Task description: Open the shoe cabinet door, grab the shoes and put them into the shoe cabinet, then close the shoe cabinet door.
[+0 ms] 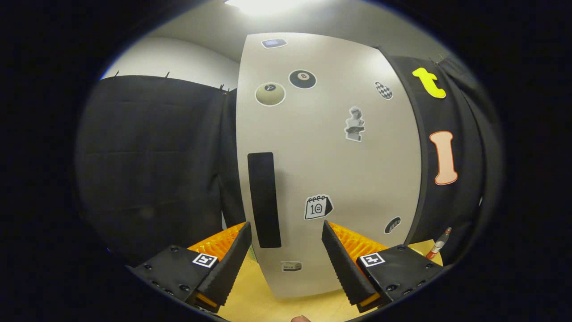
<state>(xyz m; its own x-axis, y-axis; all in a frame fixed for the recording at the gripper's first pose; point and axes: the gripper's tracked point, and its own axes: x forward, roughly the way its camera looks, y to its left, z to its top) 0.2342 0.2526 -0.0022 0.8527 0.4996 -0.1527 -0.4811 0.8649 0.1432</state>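
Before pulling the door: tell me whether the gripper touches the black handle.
Cannot tell. In the gripper view the open gripper frames the handle; no contact or gap shows plainly.

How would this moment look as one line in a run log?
gripper: open, touching nothing | cabinet door: shut, just ahead | black handle: beyond fingers, ungrasped | step: opening not started

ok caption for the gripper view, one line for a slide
Open gripper faces the closed, sticker-covered cabinet door, its fingers either side of the lower end of the dark vertical handle.

There was one shoe cabinet door (330, 147) with one dark handle (264, 199) and eight stickers (302, 79). One gripper (286, 239) had two fingers, spread apart. One pen (438, 243) stood nearby.
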